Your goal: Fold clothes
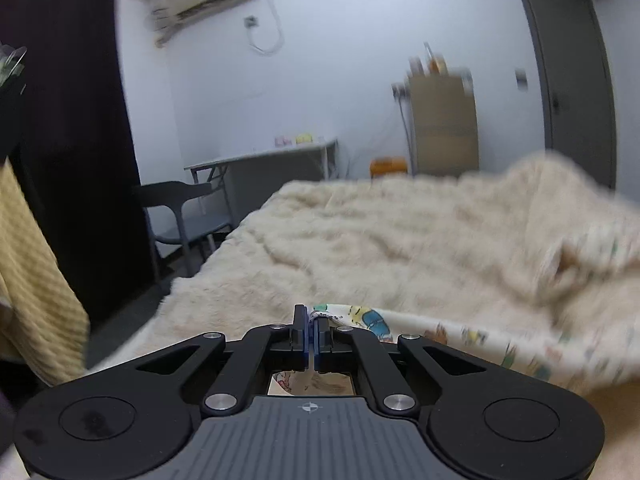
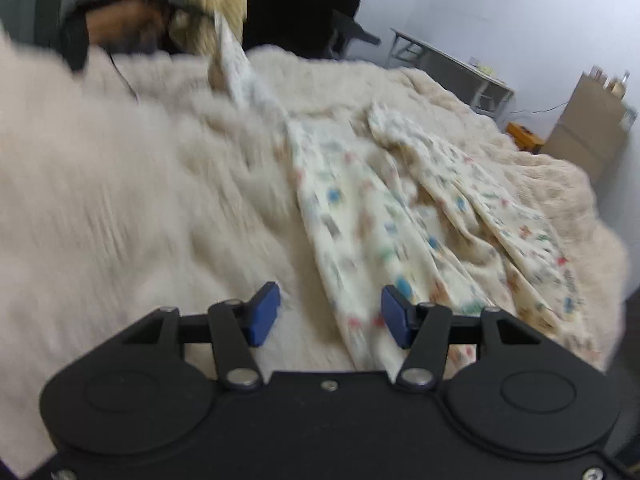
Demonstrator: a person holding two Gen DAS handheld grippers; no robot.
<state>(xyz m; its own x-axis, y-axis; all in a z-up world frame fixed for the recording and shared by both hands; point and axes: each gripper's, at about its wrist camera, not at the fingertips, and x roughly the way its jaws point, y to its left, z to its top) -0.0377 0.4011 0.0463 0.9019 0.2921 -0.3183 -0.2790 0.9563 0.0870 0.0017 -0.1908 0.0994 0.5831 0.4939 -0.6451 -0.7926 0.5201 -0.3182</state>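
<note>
On the fluffy cream bedspread (image 2: pixel 120 208) the cartoon-print garment (image 2: pixel 400 208) lies rumpled. We pinch one corner of it in our left gripper (image 1: pixel 311 330), jaws pressed together on the cloth, lifting so the fabric hangs free to straighten. Our right gripper (image 2: pixel 330 312) hovers over the near hem, jaws spread, ready, we judge, to take a second corner.

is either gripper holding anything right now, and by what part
The left gripper is shut on the printed garment, pinching it at an edge. The right gripper is open over the same garment and holds nothing.
</note>
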